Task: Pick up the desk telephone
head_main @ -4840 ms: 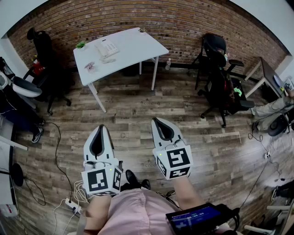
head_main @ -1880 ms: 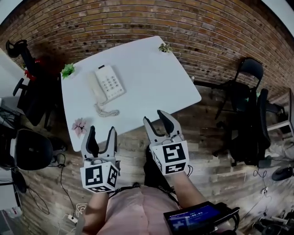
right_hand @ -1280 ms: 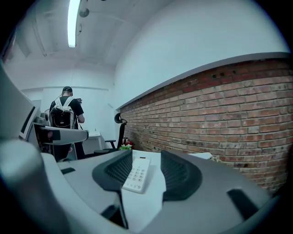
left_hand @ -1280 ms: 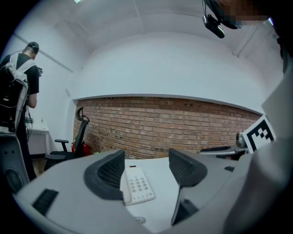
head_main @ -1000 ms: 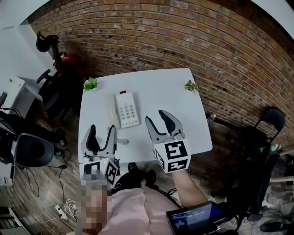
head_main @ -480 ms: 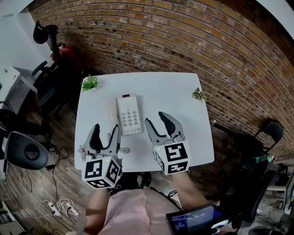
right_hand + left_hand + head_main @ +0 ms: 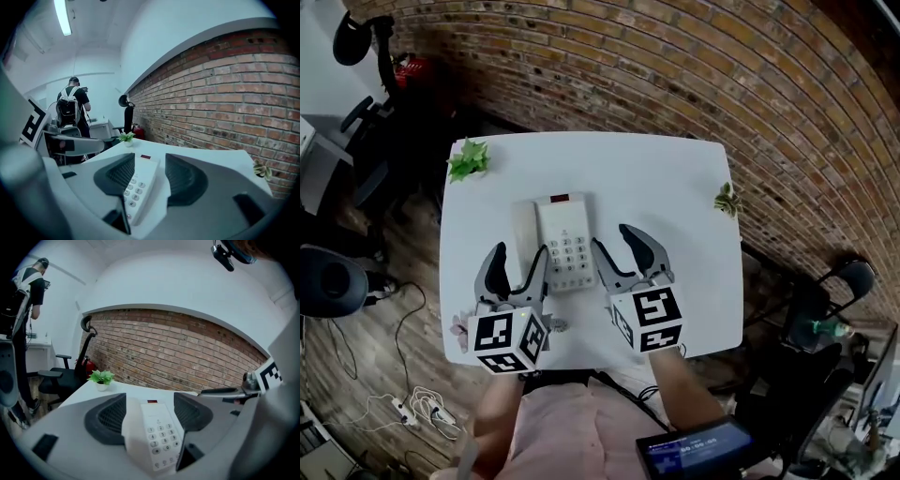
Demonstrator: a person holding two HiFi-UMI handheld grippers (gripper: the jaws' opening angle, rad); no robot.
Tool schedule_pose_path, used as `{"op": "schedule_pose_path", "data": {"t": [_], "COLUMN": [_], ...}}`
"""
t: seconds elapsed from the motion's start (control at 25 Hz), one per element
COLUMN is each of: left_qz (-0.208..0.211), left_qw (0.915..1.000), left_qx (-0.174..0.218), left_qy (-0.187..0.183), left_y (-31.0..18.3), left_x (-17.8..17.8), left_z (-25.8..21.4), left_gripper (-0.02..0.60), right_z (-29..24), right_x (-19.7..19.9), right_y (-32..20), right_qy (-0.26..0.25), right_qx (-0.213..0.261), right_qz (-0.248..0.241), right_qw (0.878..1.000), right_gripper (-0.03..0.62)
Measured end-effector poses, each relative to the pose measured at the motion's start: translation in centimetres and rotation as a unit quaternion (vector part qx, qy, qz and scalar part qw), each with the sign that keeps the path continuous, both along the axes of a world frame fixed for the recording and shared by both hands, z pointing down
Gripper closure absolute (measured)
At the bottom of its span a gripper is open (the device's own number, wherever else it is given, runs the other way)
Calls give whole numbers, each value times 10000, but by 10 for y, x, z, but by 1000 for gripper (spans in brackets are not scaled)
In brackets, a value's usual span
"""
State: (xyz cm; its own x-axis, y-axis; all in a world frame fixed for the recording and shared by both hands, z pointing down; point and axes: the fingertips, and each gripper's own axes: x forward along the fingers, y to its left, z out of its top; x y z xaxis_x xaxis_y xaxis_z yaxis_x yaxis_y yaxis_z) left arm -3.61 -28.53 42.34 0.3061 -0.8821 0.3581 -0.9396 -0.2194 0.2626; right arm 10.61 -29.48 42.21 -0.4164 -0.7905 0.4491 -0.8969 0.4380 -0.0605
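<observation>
The desk telephone (image 7: 565, 242) lies flat on the white counter (image 7: 675, 206), left of its middle and closer to the near edge than the far one. Its handset is in the cradle on its left side and the keypad on its right. The left tool (image 7: 519, 250) sits at the phone's near left corner. Its jaws are opening, with the handset end between them, and the pads aren't pressing on it. The right tool (image 7: 611, 236) is at the near right corner, jaws apart, with the keypad edge just inside its left jaw and no grip. A green potted plant (image 7: 469, 157) stands at the far left corner. A smaller plant (image 7: 727, 199) stands at the right edge and a pink flower (image 7: 459, 328) at the near left corner. A brick wall (image 7: 675, 66) runs behind the counter.
</observation>
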Motion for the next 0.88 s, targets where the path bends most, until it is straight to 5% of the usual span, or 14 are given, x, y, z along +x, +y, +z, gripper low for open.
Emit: {"op": "schedule_pose_path", "data": {"t": [0.32,0.64,0.88], "left_qz": [99,64,299], "left_qw": [9943,9875,9729], "left_qx": [-984,-1456,-1955], "left_qy": [405,598,1198], "left_y": [-24,-48,-54], "left_x": [-2,-11,1], "left_z": [65,107,123], "left_gripper": [224,207,201], "right_z": [60,104,117], "right_x": [-27,-36,-40], "right_y": [-24,-43,-50], "right_qy": [-145,-249,-618], "right_qx": [-853,-1409,-1706], "right_qz": [-218,-212,-329], "right_qw": [9960,9895,9829], "right_gripper": [354,333,323]}}
